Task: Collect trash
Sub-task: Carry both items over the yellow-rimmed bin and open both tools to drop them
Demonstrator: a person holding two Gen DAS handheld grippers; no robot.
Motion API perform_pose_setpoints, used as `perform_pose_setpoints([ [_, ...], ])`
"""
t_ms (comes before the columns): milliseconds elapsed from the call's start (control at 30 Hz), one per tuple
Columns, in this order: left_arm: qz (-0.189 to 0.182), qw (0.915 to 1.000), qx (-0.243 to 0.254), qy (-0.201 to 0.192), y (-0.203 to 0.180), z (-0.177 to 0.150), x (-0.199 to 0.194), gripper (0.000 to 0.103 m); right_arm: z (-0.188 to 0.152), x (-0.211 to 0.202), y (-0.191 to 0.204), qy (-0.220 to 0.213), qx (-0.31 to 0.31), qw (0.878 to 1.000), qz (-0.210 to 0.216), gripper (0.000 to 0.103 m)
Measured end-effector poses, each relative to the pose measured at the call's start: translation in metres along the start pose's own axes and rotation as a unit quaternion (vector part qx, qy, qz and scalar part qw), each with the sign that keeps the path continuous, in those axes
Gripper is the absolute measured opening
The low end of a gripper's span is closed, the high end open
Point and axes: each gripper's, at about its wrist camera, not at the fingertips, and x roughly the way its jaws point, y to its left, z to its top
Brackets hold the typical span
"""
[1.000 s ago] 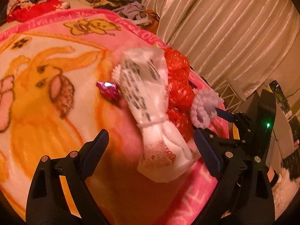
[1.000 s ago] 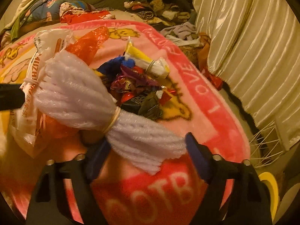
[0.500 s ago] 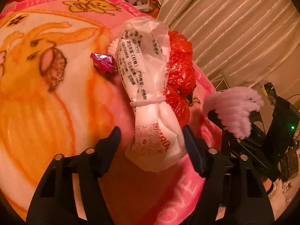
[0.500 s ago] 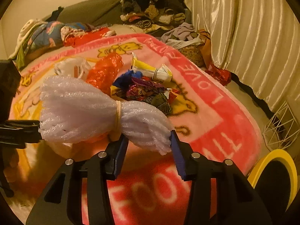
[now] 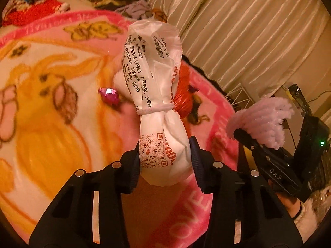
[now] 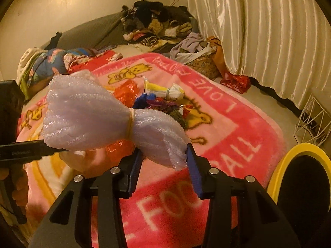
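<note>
So it's a bedroom with a big pink cartoon blanket (image 6: 238, 128) spread over the bed, cream satin curtains (image 6: 269, 31) along the right side and a heap of clothes (image 6: 157, 24) at the far end; a little pile of wrappers (image 6: 165, 105) sits in the middle of the blanket with an orange-red plastic bag (image 6: 126, 92) just beside it; a shiny pink candy wrapper (image 5: 109, 96) lies off on its own on the blanket. The left gripper (image 5: 165, 161) has just been closing and now its jaws pinch the lower end of a white printed bag (image 5: 157, 95) tied round the middle with a white band, held up off the blanket; the right gripper (image 6: 165, 161) has also just closed in, clamped on one end of a white foam bundle (image 6: 99, 113) cinched with a rubber band, the rest sticking out to the left above the blanket; a yellow-rimmed bin (image 6: 298, 177) sits at the lower right, near a white wire rack (image 6: 312, 122) on the floor.
</note>
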Motion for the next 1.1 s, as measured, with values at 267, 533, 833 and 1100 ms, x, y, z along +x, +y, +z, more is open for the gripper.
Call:
perform_pose_setpoints([
  [267, -0.024, 0.9985, 0.046, -0.018, -0.041, 0.013, -0.01, 0.036, 0.001, -0.032, -0.03, -0.024, 0.042, 0.998, -0.03, 0.04],
  [533, -0.047, 0.9952, 0.085, -0.014, -0.079, 0.016, -0.001, 0.036, -0.008, -0.066, -0.067, -0.045, 0.092, 0.993, -0.063, 0.04],
  [833, -0.072, 0.9897, 0.124, 0.001, -0.119, 0.012, 0.013, 0.036, -0.033, -0.096, -0.105, -0.051, 0.147, 0.982, -0.105, 0.04],
  [1100, -0.091, 0.984, 0.153, 0.012, -0.147, 0.005, 0.024, 0.036, -0.047, -0.114, -0.136, -0.058, 0.198, 0.969, -0.135, 0.04],
])
